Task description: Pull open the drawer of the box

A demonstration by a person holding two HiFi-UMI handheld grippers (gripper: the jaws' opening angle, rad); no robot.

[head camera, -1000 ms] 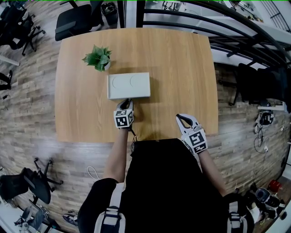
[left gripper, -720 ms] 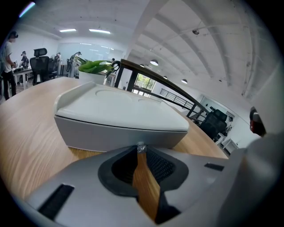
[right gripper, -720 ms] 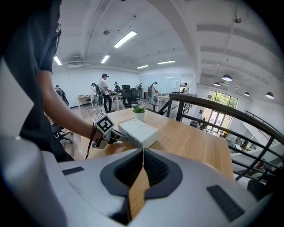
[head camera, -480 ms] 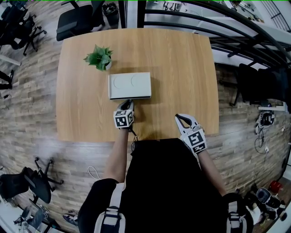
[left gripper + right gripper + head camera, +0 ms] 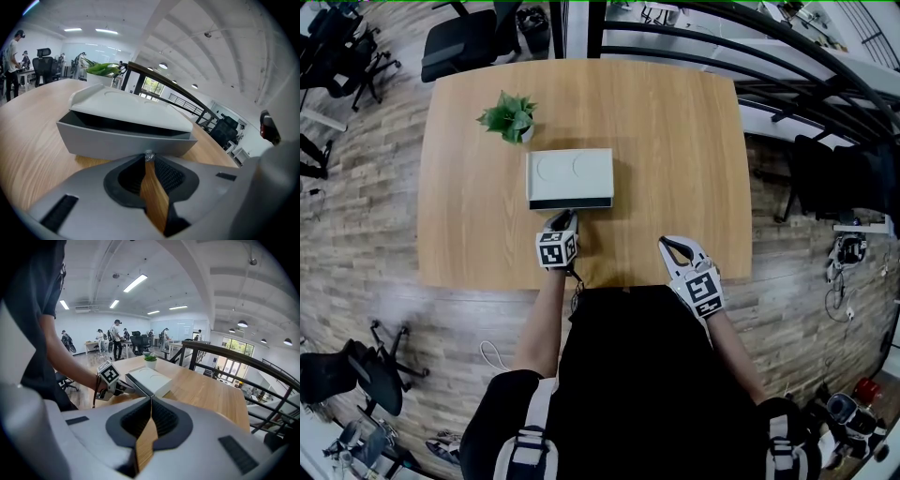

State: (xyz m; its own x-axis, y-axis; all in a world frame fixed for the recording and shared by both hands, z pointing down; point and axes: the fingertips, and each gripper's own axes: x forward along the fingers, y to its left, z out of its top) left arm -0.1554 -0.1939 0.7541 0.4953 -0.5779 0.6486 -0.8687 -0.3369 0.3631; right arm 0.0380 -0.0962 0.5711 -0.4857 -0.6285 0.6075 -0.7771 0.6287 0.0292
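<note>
Currently left gripper [image 5: 564, 219] is at the front face of the box [image 5: 569, 173], jaws clamped on the small metal knob [image 5: 149, 155] of the drawer [image 5: 123, 138]. The drawer sticks out a little and a dark gap shows above its front panel. The box sits on the table [image 5: 675, 141], nearer the person than the potted plant [image 5: 508, 116]. Meanwhile right gripper [image 5: 666, 244] is over the table's near edge, well apart from the box, jaws pressed together with nothing between them.
</note>
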